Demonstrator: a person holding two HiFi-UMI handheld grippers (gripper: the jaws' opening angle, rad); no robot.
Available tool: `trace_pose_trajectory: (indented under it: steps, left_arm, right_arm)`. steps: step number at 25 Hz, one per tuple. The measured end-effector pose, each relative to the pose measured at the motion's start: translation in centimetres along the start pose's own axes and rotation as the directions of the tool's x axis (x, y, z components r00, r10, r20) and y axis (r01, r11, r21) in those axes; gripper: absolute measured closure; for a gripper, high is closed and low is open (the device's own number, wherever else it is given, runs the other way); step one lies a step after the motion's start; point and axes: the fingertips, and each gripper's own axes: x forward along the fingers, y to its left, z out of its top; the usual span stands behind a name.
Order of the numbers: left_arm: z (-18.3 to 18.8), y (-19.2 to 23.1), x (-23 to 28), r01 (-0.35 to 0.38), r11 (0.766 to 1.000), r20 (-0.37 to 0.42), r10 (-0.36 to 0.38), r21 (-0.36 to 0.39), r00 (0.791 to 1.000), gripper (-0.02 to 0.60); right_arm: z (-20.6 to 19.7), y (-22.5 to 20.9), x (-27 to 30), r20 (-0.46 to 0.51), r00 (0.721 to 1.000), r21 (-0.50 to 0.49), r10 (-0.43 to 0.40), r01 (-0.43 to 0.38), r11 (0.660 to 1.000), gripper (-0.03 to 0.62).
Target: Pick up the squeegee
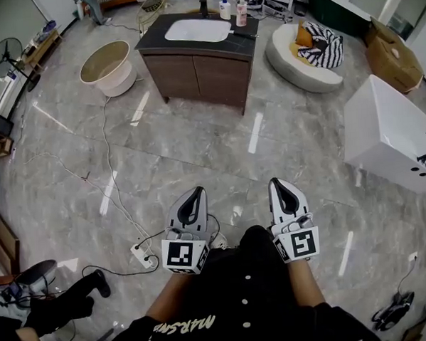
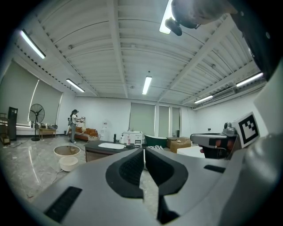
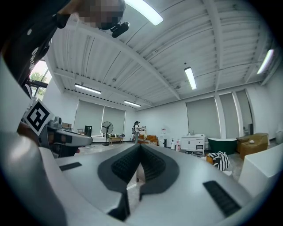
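A dark vanity (image 1: 193, 69) with a white basin (image 1: 196, 29) stands far ahead across the floor. A thin dark tool (image 1: 243, 35), too small to tell as the squeegee, lies on its top to the right of the basin, near two bottles (image 1: 233, 10). My left gripper (image 1: 197, 193) and right gripper (image 1: 276, 183) are held side by side close to my body, pointing toward the vanity. Both are shut with nothing between the jaws. The left gripper view shows its own gripper (image 2: 144, 150) closed, with the vanity (image 2: 104, 149) beyond. The right gripper (image 3: 140, 146) is likewise closed.
A round beige tub (image 1: 108, 65) sits left of the vanity. A white round seat with striped cloth (image 1: 305, 58) is to its right. A white bathtub (image 1: 389, 132) stands at the right. Cables and a power strip (image 1: 143, 257) lie by my left. A person's legs (image 1: 67, 302) reach in at bottom left.
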Motion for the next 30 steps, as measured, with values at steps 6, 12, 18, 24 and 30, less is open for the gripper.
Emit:
trace_pose_trajectory:
  steps: [6,12,18,24,30]
  left_arm:
    - [-0.4,1.4,0.8,0.004,1.0,-0.014,-0.004,-0.016,1.0,0.561]
    - [-0.7,2.4,4.0,-0.012,1.0,-0.023,0.011,-0.02,1.0,0.561]
    - [0.0,3.6,9.3,-0.039,0.999,-0.024,0.039,-0.007,0.999,0.561]
    - [1.0,4.8,16.7,-0.057,0.998,-0.014,0.057,-0.007,0.998,0.561]
    - [1.7,5.5,23.9,-0.07,0.998,-0.015,0.07,0.004,0.997,0.561]
  right_arm:
    - [-0.6,0.3,1.4,-0.028,1.0,0.0,0.002,-0.002,1.0,0.599]
    - [-1.3,-1.7,4.5,-0.023,1.0,0.012,0.006,-0.006,1.0,0.599]
    - [-1.8,-5.7,9.2,-0.016,1.0,0.016,0.02,-0.02,1.0,0.599]
    - [-2.1,-11.2,14.9,-0.013,0.999,0.01,0.031,-0.031,0.999,0.599]
    - [-2.6,-17.2,19.2,-0.012,1.0,0.017,0.012,-0.012,1.0,0.599]
